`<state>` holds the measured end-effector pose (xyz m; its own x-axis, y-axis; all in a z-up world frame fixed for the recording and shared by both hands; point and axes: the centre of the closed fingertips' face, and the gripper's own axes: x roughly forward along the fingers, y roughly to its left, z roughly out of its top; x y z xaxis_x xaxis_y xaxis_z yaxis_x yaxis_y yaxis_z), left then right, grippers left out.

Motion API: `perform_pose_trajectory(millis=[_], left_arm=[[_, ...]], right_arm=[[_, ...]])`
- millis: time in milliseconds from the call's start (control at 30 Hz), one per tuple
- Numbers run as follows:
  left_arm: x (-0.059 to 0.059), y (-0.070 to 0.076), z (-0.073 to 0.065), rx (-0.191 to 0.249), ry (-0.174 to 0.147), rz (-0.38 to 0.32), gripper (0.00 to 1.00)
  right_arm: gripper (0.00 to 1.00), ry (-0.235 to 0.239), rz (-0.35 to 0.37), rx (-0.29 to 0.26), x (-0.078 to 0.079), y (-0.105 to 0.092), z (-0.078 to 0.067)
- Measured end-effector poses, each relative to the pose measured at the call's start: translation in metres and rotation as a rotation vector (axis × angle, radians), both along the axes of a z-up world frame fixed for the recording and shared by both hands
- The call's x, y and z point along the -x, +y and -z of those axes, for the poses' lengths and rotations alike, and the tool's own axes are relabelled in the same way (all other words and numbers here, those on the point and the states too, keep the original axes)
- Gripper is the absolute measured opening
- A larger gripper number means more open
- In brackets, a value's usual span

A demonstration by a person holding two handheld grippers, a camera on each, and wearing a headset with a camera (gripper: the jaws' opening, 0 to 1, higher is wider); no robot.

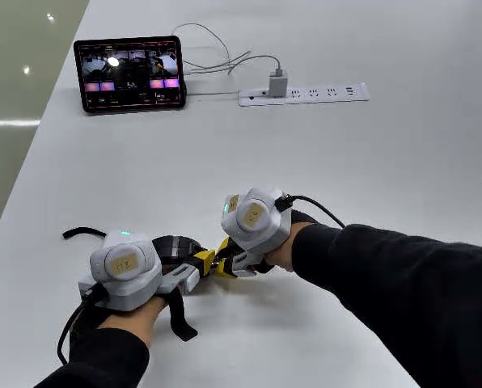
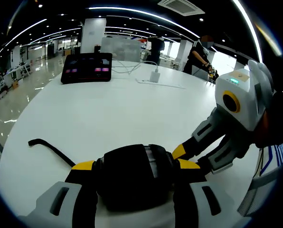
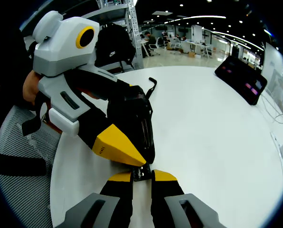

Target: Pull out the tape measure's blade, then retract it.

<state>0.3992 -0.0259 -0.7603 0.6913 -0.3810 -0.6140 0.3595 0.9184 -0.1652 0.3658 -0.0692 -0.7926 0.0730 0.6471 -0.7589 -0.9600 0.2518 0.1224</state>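
A black tape measure [image 1: 175, 247] lies low over the white table, and my left gripper [image 1: 189, 259] is shut on its case. In the left gripper view the case [image 2: 134, 176] sits between the yellow-tipped jaws of the left gripper [image 2: 136, 166]. My right gripper [image 1: 221, 260] meets it from the right. In the right gripper view my right gripper [image 3: 142, 176] is shut on the small end hook [image 3: 141, 173] of the blade, right at the mouth of the case [image 3: 132, 114]. No length of blade shows. The black wrist strap [image 1: 83, 233] trails left on the table.
A tablet [image 1: 129, 73] with a lit screen stands at the back left. A power strip [image 1: 306, 94] with a charger [image 1: 277, 83] and white cables lies at the back. The table [image 1: 346, 178] ends along the left, with glossy floor beyond.
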Motion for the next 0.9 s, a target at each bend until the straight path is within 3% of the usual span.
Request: perform_pose_trajectory(millis=[900], left_arm=[[0.0001, -0.0004, -0.0006, -0.005, -0.014, -0.001, 0.61]], right_arm=[[0.11, -0.004, 0.005, 0.001, 0.0009, 0.0019, -0.0005]])
